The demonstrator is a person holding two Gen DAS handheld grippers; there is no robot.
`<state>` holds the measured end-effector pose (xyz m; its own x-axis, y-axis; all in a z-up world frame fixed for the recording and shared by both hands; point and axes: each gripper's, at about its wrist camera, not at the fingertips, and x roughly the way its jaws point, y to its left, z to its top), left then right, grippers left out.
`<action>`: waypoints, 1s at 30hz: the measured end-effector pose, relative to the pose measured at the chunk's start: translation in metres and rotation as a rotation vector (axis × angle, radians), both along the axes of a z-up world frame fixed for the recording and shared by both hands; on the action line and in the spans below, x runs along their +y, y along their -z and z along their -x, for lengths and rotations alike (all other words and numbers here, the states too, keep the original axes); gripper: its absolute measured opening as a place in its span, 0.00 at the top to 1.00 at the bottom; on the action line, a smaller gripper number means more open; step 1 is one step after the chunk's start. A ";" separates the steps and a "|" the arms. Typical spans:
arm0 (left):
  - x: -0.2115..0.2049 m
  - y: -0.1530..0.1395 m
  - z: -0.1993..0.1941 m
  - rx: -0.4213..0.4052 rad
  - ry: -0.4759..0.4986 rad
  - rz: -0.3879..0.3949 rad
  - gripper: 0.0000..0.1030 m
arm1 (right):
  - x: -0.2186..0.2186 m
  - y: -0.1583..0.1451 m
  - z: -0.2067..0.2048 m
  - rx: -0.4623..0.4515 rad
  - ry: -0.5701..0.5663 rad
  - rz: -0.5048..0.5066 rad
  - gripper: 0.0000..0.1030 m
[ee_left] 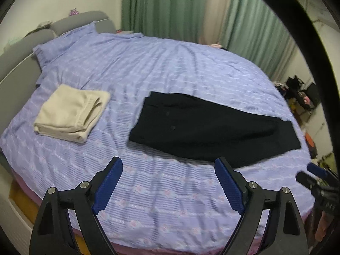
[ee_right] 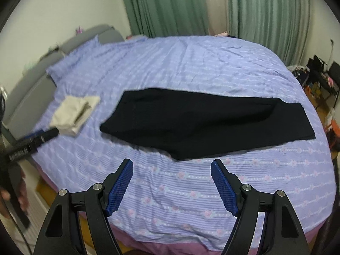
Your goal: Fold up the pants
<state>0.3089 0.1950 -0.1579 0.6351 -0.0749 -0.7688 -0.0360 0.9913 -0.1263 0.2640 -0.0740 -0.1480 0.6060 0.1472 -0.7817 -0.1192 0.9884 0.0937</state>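
Black pants (ee_left: 204, 125) beyond wide, empty jaws

I see a bed (ee_right: 212, 63) under a lilac flowered cover filling the room, a grey padded headboard (ee_left: 19, 48) at its left. Green curtains (ee_right: 165, 6) hang behind (drawn shut), pale walls (ee_right: 63, 6) beside them, cluttered dark furniture (ee_right: 323, 74) far right.

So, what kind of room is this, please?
Most likely a bedroom in a home: a wide bed with a lilac flower-striped sheet, a grey padded headboard along its far end, and long green curtains behind it.
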 end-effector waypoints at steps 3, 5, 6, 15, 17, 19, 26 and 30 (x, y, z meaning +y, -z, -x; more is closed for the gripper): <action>0.015 0.022 -0.022 0.026 -0.035 0.026 0.14 | 0.012 0.024 -0.020 0.067 -0.022 0.045 0.26; 0.027 0.042 -0.043 0.060 -0.051 0.055 0.14 | 0.018 0.037 -0.035 0.105 -0.020 0.058 0.26; 0.031 0.048 -0.050 0.070 -0.056 0.065 0.14 | 0.020 0.046 -0.042 0.125 -0.020 0.057 0.26; 0.058 0.139 -0.128 0.227 -0.096 0.182 0.14 | 0.030 0.131 -0.111 0.307 0.092 0.009 0.26; 0.059 0.157 -0.140 0.250 -0.096 0.201 0.14 | 0.033 0.147 -0.119 0.321 0.106 0.001 0.26; 0.058 0.173 -0.149 0.268 -0.103 0.219 0.14 | 0.035 0.160 -0.126 0.333 0.110 -0.001 0.26; 0.052 0.210 -0.174 0.296 -0.134 0.297 0.14 | 0.032 0.186 -0.134 0.358 0.130 -0.001 0.26; 0.039 0.222 -0.192 0.302 -0.137 0.253 0.17 | 0.029 0.192 -0.136 0.365 0.144 -0.011 0.26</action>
